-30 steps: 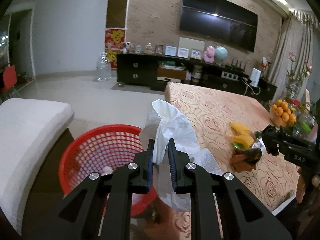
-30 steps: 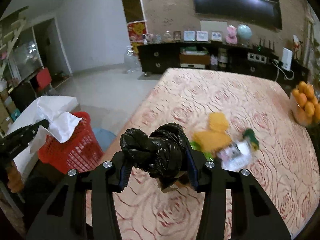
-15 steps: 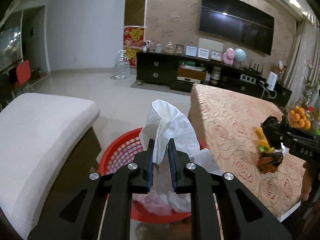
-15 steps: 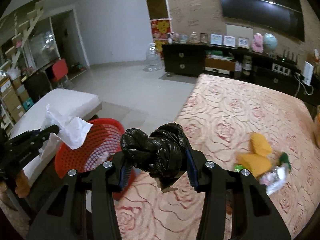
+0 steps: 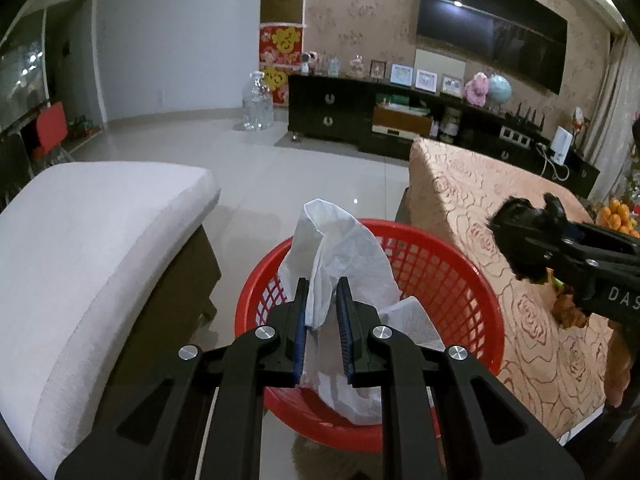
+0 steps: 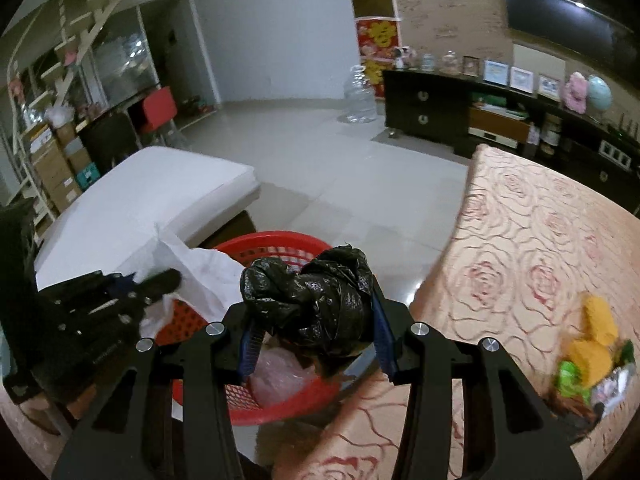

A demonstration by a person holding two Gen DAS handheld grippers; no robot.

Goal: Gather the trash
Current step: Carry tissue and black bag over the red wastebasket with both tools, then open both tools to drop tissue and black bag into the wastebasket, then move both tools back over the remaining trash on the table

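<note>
Living room, tiled floor, patterned wall with a dark television point(image 5: 492, 36) above a black media cabinet point(image 5: 400, 124). Far left in the right wrist view: stacked cardboard boxes point(image 6: 52, 168) and a red chair point(image 6: 160, 110); a clear water jug point(image 5: 258, 104) stands on the floor near the cabinet. Left of centre: a white cushioned bench point(image 5: 88, 240). Centre, on the floor between bench and table: a red plastic mesh basket point(image 5: 452, 276), with pale plastic lying at its bottom in the right wrist view. Left gripper point(image 5: 323, 312): clenched on a crumpled white tissue point(image 5: 340, 256), which rises above the fingertips and hangs down over the basket's opening. Right gripper point(image 6: 314, 334): grasping a knotted black garbage bag point(image 6: 316, 300) between its blue-padded fingers, held over the near rim of the basket beside the table edge; the same bag point(image 5: 516, 220) shows at the right in the left wrist view. Right: a table under a rose-patterned tablecloth point(image 6: 540, 240), bearing a small heap of yellow and green wrappers point(image 6: 592, 356) near its right side, well apart from the basket. Far right: a bowl of oranges point(image 5: 618, 216).
</note>
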